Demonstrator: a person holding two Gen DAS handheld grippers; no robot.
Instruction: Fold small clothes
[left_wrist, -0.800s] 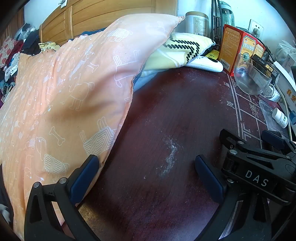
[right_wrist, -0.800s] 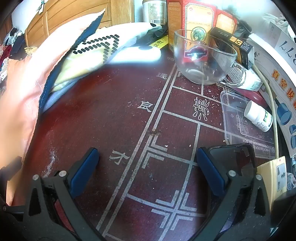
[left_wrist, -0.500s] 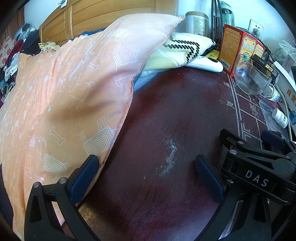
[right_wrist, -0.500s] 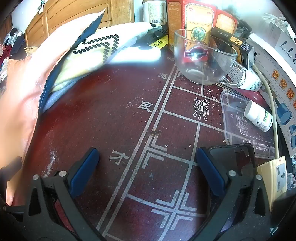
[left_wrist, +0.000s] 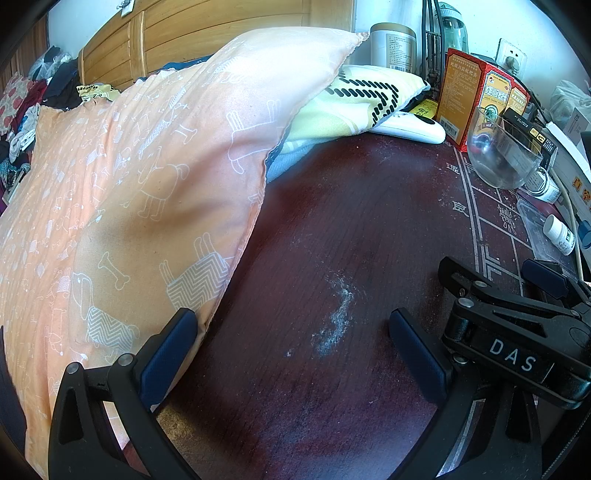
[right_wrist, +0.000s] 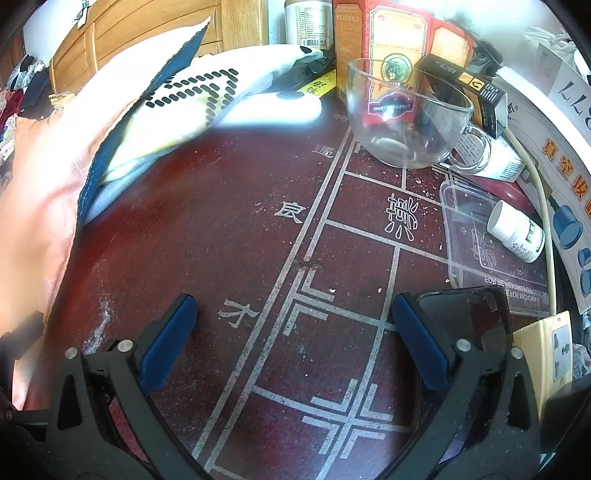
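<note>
Peach-orange cotton cloth printed with white dogs and bones (left_wrist: 140, 192), draped over the left part of the dark red wooden bench (left_wrist: 332, 229), lower edge just beside the left finger of the left gripper (left_wrist: 291, 347), jaws wide open and empty over bare wood. Right gripper (right_wrist: 295, 332) likewise spread wide, holding nothing, above the white chessboard lines. Beyond: clear glass cup (right_wrist: 410, 114), white pill bottle (right_wrist: 517, 232), folded yellow-and-white cloth with black dashes (left_wrist: 354, 99).
</note>
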